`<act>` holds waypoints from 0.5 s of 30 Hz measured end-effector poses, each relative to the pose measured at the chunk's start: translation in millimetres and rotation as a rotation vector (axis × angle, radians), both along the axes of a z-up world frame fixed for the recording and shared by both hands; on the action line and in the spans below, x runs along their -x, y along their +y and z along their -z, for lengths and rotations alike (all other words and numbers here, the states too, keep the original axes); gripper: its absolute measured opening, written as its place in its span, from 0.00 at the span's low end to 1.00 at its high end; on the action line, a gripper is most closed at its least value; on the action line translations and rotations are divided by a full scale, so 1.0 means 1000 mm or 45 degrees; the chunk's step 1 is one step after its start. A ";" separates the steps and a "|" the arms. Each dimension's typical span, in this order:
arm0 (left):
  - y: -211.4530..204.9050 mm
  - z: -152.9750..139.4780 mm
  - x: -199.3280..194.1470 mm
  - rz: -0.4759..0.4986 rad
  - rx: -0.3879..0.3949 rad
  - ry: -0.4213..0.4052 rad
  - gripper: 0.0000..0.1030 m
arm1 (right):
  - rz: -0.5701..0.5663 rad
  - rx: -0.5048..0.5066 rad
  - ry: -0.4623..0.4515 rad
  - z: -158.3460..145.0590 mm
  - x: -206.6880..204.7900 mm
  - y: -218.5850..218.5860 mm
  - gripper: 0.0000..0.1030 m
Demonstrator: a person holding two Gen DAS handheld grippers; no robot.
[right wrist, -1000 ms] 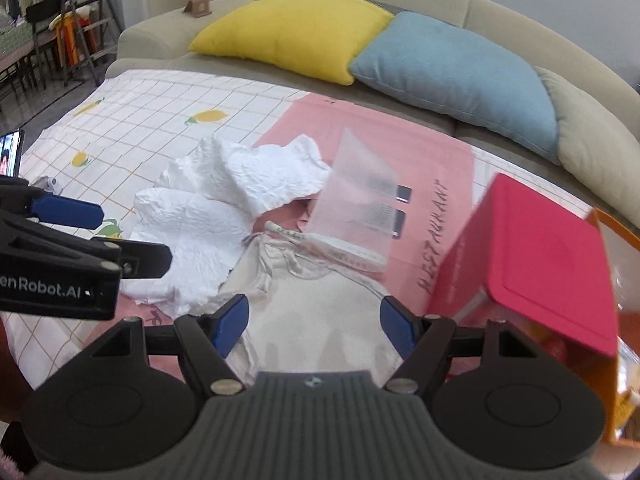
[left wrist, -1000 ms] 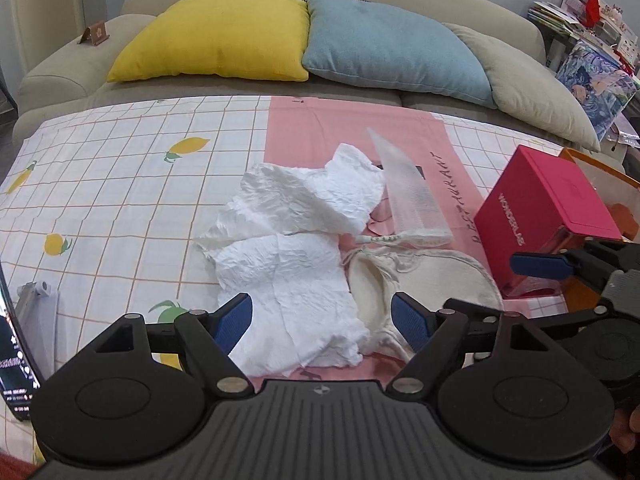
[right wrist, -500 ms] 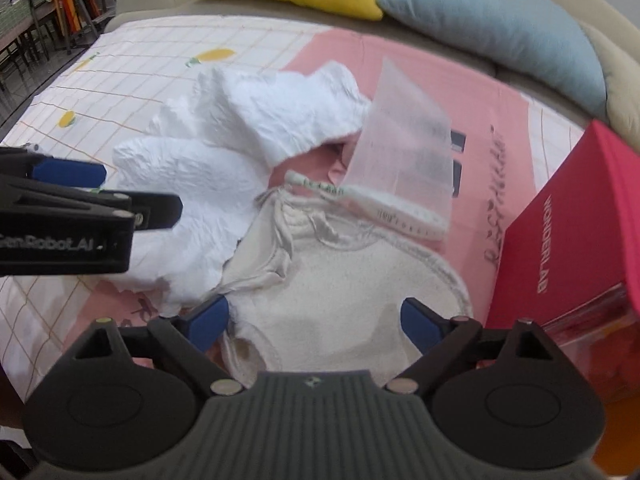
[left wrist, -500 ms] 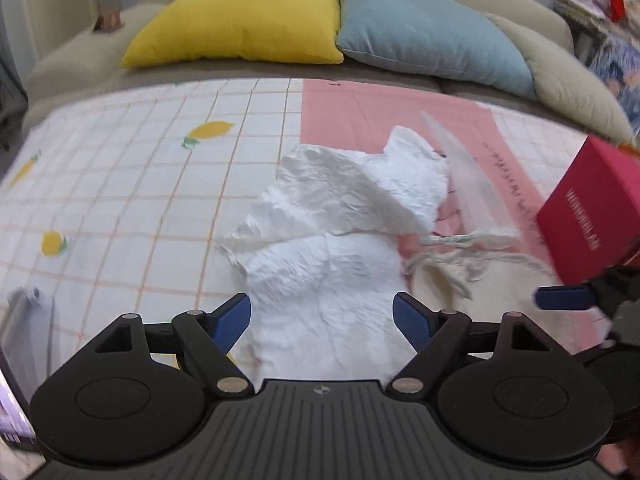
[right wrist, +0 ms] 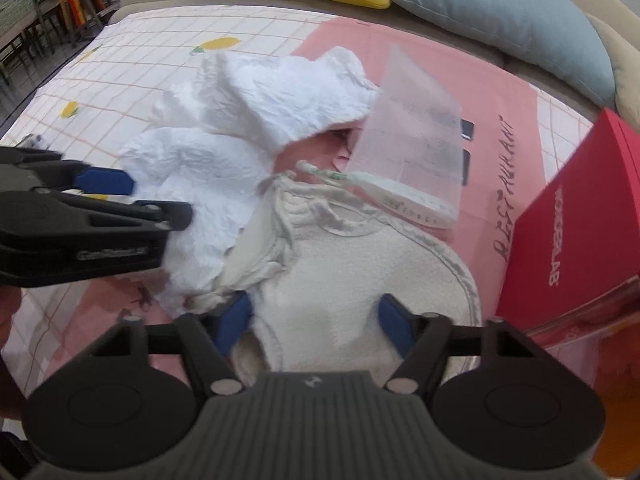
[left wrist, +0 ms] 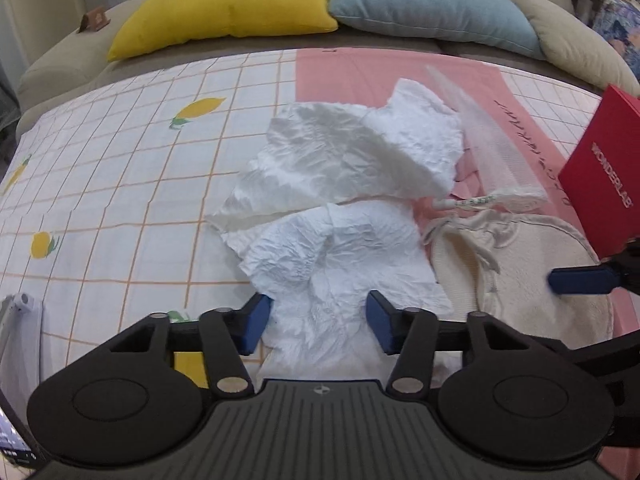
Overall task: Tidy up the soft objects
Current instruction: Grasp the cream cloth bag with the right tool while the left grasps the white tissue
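- The left gripper (left wrist: 316, 322) is sitting with its jaws spread wide, holding nothing. Its blue fingertips (left wrist: 256, 320) are straddling the near edge of the crumpled white paper sheet (left wrist: 340, 252), which is filling the gap between them; whether the pads are touching it cannot be told.
- The right gripper (right wrist: 316, 318) is likewise standing wide open and empty. Its blue fingertips (right wrist: 394, 322) are hovering on either side of the cream fabric bib (right wrist: 352, 280); contact cannot be confirmed.
- In the right wrist view, the left gripper (right wrist: 120, 200) is appearing to the left of the bib, over the white paper.
- The cream bib is lying flat on the desk, which is wearing a checked cloth with lemon prints (left wrist: 120, 168) and a pink panel. Its long axis is running from the right gripper away towards the sofa, with its ties and neck opening (right wrist: 288, 216) at the far end.
- The white paper sheet is lying just left of the bib, overlapping its left edge. A second crumpled white sheet (left wrist: 360, 152) is resting beyond it, partly raised.
- A clear plastic bag (right wrist: 412, 148) is lying beyond the bib, its sealed strip touching the bib's far end and its body tilting away.
- A red box marked WONDERLAB (right wrist: 580, 236) is standing just right of the bib.
- Far behind the bib, a yellow cushion (left wrist: 228, 4) and a blue cushion (left wrist: 428, 4) are leaning on a beige sofa (left wrist: 56, 60).
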State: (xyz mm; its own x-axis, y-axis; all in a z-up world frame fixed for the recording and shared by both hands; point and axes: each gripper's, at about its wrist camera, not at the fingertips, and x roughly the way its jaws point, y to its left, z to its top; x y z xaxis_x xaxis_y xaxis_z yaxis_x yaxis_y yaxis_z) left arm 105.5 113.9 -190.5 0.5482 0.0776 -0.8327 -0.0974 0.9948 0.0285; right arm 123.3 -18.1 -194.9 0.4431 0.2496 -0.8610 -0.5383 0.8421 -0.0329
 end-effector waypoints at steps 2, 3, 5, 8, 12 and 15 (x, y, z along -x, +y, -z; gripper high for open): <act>-0.005 -0.001 0.001 0.044 -0.009 -0.006 0.35 | -0.036 0.006 -0.014 -0.002 0.005 0.004 0.44; -0.008 -0.002 0.002 0.067 -0.018 -0.007 0.31 | -0.048 0.008 -0.018 -0.002 0.006 0.005 0.38; -0.014 -0.003 0.002 0.099 -0.040 -0.004 0.18 | -0.064 0.010 -0.018 -0.004 0.008 0.005 0.25; -0.019 -0.004 0.004 0.117 -0.063 0.021 0.12 | -0.064 0.024 -0.014 -0.007 0.006 0.005 0.10; -0.026 -0.012 0.013 0.141 -0.057 0.072 0.08 | -0.038 0.002 0.006 -0.015 0.010 -0.004 0.07; -0.030 -0.025 0.026 0.141 0.001 0.105 0.08 | -0.037 -0.005 0.029 -0.021 0.023 -0.014 0.07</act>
State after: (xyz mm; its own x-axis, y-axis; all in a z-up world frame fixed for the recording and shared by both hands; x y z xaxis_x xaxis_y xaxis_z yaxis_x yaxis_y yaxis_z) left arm 79.9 83.6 -165.5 0.4833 0.0196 -0.8752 0.0157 0.9994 0.0311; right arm 100.4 -31.9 -173.5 0.4160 0.2656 -0.8697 -0.5633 0.8261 -0.0171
